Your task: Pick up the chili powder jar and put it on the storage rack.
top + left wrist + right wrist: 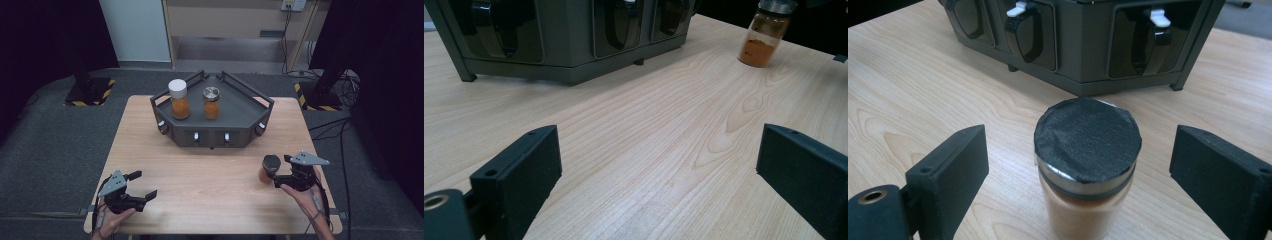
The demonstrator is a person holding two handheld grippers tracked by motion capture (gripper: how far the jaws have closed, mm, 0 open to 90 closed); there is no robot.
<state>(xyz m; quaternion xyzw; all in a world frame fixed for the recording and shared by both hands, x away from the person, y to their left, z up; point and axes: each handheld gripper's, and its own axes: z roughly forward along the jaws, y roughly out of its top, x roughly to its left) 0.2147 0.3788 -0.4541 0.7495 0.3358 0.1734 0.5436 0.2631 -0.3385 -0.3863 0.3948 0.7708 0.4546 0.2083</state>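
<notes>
The table is bare wood around my hands, and the grey tray sits at its far side, holding a white-capped jar and a metal-capped jar, both upright and a little apart. My right gripper straddles a black-capped jar of orange powder near the table's right edge; the jaws stand wide on both sides, not pressing it. I judge the chief risk is knocking this tall, narrow jar over if one jaw reaches it before the other. Lifting by the cap alone could let it slip. The tray's raised rail stands in the way of setting it in. My left gripper hangs released, with nothing between its jaws.
</notes>
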